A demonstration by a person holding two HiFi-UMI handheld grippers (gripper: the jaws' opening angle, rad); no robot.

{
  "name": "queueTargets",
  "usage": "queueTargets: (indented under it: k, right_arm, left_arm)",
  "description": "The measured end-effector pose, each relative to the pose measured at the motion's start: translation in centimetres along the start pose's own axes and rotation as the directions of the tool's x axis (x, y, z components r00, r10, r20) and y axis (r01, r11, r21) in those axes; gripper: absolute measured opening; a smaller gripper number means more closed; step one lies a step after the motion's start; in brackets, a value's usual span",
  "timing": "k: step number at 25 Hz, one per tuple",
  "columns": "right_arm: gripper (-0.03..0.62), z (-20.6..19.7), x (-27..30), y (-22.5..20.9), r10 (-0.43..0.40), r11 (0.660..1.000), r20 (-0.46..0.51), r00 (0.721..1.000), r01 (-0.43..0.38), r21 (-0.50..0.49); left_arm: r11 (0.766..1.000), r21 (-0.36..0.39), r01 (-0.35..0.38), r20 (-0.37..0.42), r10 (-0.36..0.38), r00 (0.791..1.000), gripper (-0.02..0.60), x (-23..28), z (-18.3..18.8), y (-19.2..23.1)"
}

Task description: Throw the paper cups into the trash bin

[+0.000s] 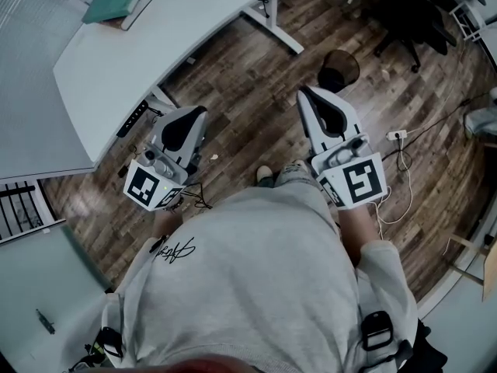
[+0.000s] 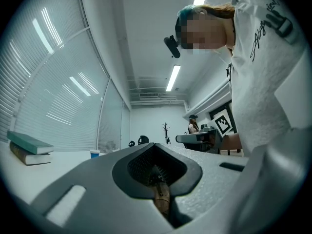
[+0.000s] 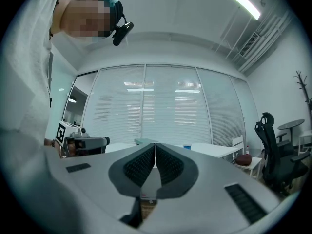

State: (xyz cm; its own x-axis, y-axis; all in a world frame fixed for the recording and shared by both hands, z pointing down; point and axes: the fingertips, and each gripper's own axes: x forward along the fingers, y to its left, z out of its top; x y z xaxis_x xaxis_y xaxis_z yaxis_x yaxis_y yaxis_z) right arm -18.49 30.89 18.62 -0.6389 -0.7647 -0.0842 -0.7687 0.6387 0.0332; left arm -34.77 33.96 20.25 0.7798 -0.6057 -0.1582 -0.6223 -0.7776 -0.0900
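Paper cup, a small blue shape in the left gripper view, stands on the white desk, to the right of the stacked books that fill the head view's upper left corner. You hold both grippers over the wood floor beside the desk. The left gripper, centre-left, has its jaws pressed together on nothing. The right gripper, centre-right, is likewise closed and empty. The trash bin, dark and round, sits on the floor near the right gripper's tip, toward the upper right.
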Motion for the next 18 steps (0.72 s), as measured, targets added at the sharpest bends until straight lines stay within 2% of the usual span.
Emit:
queueTargets:
  k: [9, 18]
  right_arm:
    - [0.012, 0.2, -0.5, -0.1, -0.022, 1.000, -0.007, 1.000, 0.022, -0.007]
    - [0.012, 0.5, 0.5, -1.3, -0.005, 1.000, 0.004, 1.000, 0.005, -0.018]
  left_arm:
    - [1.000, -0.009, 0.012, -0.008, -0.012, 1.000, 0.003, 0.1, -0.2, 0.1]
    - [1.000, -0.001, 0.009, -0.001, -0.009, 1.000, 0.003, 1.7, 0.1, 0.7]
